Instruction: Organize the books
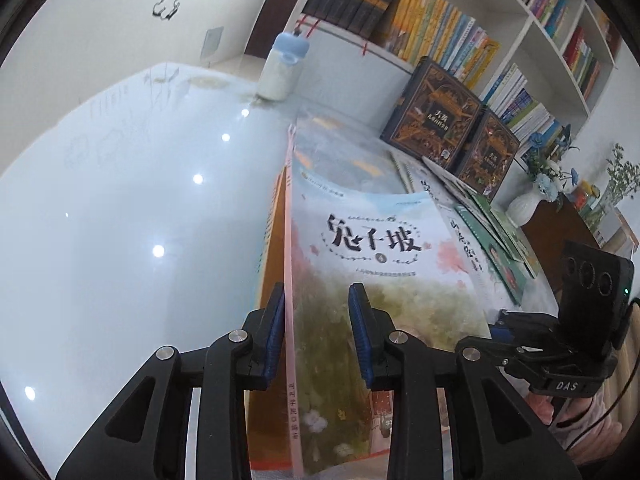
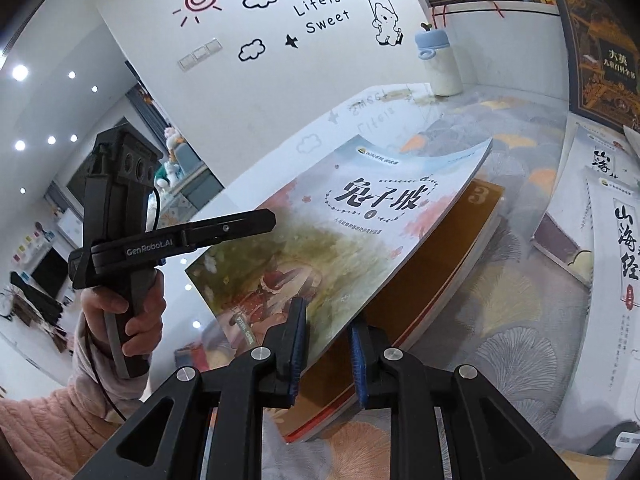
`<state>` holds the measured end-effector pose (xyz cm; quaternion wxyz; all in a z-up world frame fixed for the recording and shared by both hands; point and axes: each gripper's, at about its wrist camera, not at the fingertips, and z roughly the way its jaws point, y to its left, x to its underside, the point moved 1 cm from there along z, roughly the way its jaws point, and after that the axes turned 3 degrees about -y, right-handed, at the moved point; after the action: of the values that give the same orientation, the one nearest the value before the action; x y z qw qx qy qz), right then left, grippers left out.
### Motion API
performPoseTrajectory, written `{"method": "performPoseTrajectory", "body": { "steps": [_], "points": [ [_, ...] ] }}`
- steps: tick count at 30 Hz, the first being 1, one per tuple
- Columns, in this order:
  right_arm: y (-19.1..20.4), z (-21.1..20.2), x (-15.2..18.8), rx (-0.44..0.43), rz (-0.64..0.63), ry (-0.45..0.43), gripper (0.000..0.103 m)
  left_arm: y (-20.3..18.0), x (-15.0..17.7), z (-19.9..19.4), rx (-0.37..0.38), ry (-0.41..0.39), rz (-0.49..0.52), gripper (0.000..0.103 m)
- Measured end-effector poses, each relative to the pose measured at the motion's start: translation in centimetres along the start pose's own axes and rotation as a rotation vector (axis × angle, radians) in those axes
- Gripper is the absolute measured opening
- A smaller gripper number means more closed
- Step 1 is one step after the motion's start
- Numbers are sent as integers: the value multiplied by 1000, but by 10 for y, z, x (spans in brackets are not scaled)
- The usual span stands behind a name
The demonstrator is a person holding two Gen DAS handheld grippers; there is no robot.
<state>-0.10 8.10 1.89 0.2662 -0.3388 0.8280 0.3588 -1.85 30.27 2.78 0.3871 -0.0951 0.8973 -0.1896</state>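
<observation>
The picture book (image 1: 376,240) with the pastel cover and a pink spine is lifted at a slant above an orange book (image 2: 440,276), over the glossy table (image 1: 120,200). The left gripper (image 1: 318,336) is clamped on the book's spine side and the right gripper (image 2: 326,352) is clamped on its other edge, so both hold the same book. Other books (image 2: 624,240) lie flat on the table to the right, two dark boxed books (image 1: 436,116) lean against the bookshelf (image 1: 532,20), and a bottle with a blue lid (image 1: 282,68) stands at the table's far edge.
</observation>
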Motion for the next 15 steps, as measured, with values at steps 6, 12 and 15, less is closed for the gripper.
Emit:
{"method": "performPoseTrajectory", "body": {
  "steps": [6,12,15],
  "points": [
    [2,7,2,16,-12,27,20,5,5,3,-8,-12,-14,30],
    [0,7,5,5,-1,42,21,-5,7,2,-88,-22,47,33],
    [0,6,5,-1,-3,43,23,-2,7,0,-167,-27,53,38]
  ]
}}
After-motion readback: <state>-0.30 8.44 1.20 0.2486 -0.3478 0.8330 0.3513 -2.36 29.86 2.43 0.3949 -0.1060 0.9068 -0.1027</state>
